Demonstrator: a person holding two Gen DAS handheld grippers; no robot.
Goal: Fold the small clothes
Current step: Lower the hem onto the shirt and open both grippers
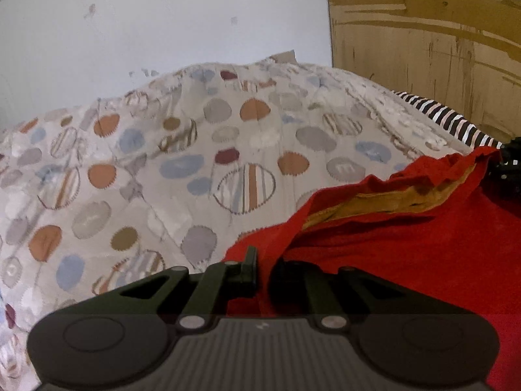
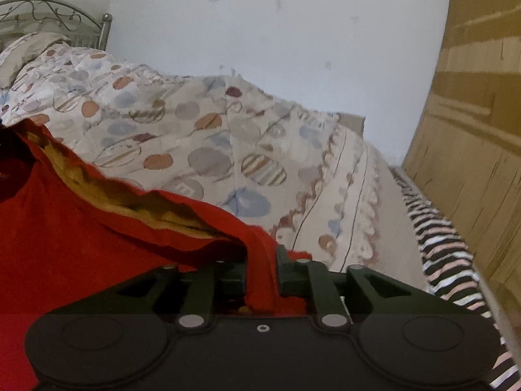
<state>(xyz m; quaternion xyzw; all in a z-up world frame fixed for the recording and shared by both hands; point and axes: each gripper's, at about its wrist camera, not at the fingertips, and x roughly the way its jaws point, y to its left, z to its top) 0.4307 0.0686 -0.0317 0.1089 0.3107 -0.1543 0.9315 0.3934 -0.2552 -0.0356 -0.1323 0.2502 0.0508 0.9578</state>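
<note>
A red garment [image 1: 407,254] with a mustard-yellow inside [image 1: 390,202] lies spread on the patterned bedcover [image 1: 162,163]. In the left wrist view my left gripper [image 1: 265,270] sits at the garment's near left corner, its jaws close together and pinching a red fold. In the right wrist view the same red garment [image 2: 81,228] fills the lower left. My right gripper [image 2: 262,270] is at its near right corner. Its jaws stand a little apart, and a strip of red cloth hangs loosely between them. The garment's top edge is rumpled and shows the yellow lining [image 2: 156,208].
A black-and-white striped cloth [image 2: 449,254] lies along the bed's right edge [image 1: 456,120], beside a wooden wardrobe [image 2: 482,130]. A pale wall rises behind the bed. A metal headboard [image 2: 49,16] and a pillow [image 2: 29,45] sit at the far left.
</note>
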